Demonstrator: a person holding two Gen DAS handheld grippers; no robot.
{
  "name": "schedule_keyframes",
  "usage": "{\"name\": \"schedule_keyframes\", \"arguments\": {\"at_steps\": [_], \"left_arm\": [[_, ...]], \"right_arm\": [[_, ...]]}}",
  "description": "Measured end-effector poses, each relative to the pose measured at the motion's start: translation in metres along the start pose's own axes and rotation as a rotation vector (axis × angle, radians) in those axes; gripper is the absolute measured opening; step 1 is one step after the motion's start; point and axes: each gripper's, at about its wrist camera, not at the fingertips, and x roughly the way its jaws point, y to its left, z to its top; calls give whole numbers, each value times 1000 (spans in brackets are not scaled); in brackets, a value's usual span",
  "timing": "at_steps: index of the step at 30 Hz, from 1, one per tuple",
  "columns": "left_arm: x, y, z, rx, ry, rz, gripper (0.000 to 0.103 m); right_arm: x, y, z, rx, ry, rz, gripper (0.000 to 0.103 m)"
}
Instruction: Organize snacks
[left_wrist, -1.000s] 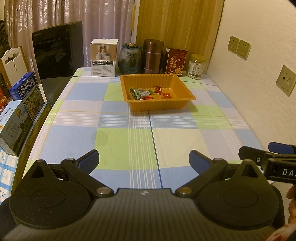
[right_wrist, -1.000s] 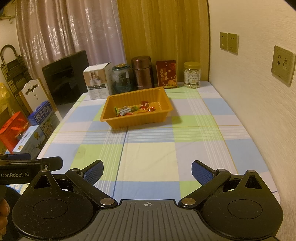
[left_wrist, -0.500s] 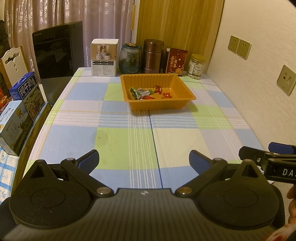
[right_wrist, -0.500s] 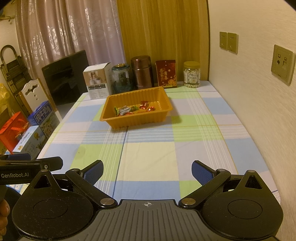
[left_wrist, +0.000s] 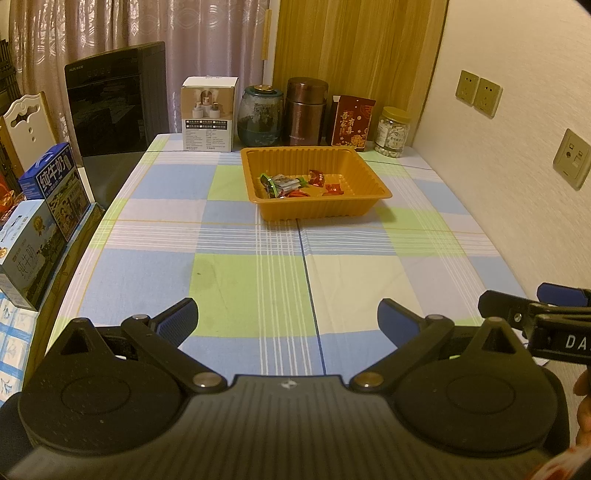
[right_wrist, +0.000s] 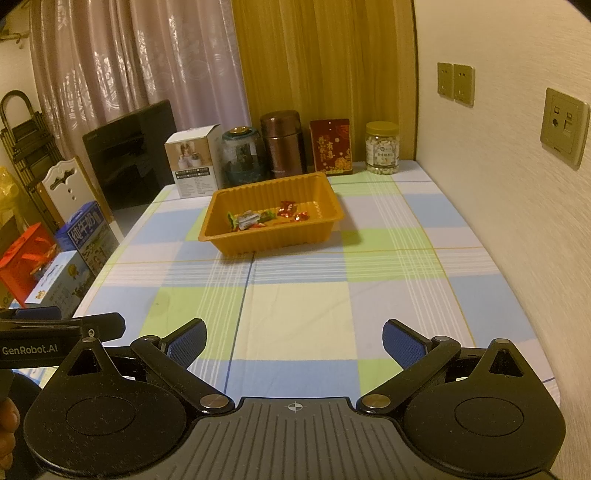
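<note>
Left claw (left_wrist: 287, 320) sits at bottom of frame, blue pads wide apart, nothing btwn them. Right claw (right_wrist: 294, 341) same: spread wide, empty, low in its frame. Both over the near end of the checked surface (left_wrist: 251, 280). Orange tray (left_wrist: 316, 206) stands upper centre of frame, well apart from both claws. Snacks (left_wrist: 295, 183) in wrappers, green, silver & red, lie inside tray on its floor. Behind tray, along top of frame: white box (left_wrist: 208, 114), dark jars, red packet, small jar w/ gold lid.
</note>
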Motion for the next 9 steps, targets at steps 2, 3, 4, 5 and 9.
{"name": "schedule_keyframes", "arguments": {"at_steps": [2, 3, 4, 5, 9], "left_arm": [[1, 1, -1, -1, 1, -2, 103], [1, 1, -2, -3, 1, -5, 103], [1, 2, -2, -6, -1, -9, 103], [0, 3, -3, -9, -6, -12, 103], [0, 4, -4, -10, -14, -14, 103]], "right_arm": [[0, 0, 0, 1, 0, 1, 101], [0, 0, 0, 2, 1, 0, 101], [0, 0, -1, 3, 1, 0, 101], [0, 0, -1, 3, 1, 0, 101], [0, 0, 0, 2, 1, 0, 101]]}}
